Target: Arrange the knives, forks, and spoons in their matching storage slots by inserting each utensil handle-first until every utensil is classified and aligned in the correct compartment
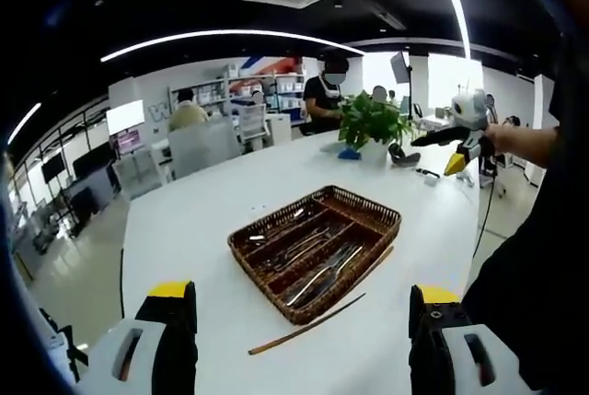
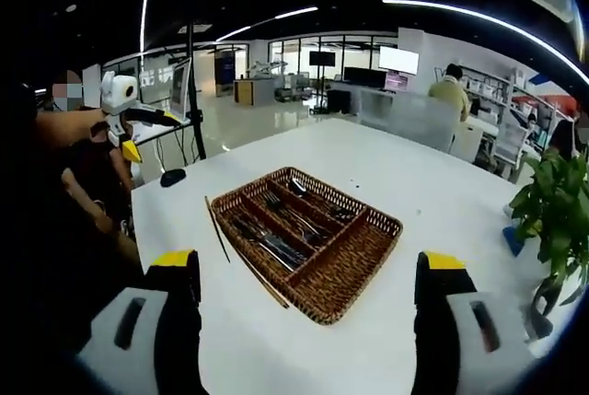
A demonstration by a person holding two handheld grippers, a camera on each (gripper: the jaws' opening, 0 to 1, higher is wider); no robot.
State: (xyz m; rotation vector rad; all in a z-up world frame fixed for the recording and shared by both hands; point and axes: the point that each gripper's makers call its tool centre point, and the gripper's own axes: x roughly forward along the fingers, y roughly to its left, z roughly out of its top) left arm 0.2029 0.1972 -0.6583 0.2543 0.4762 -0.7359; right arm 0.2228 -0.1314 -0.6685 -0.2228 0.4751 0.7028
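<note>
A brown wicker cutlery basket with several long compartments sits mid-table, also seen in the right gripper view. Metal utensils lie inside its slots; their kinds are too small to tell apart. Two thin wooden sticks rest on the white table beside it, one loose and one along the basket's side. My left gripper is open and empty, short of the basket. My right gripper is open and empty too, and shows raised in a hand.
A potted green plant stands at one end of the table, a small blue object next to it. A dark rounded item lies near the table's edge. People sit at desks behind.
</note>
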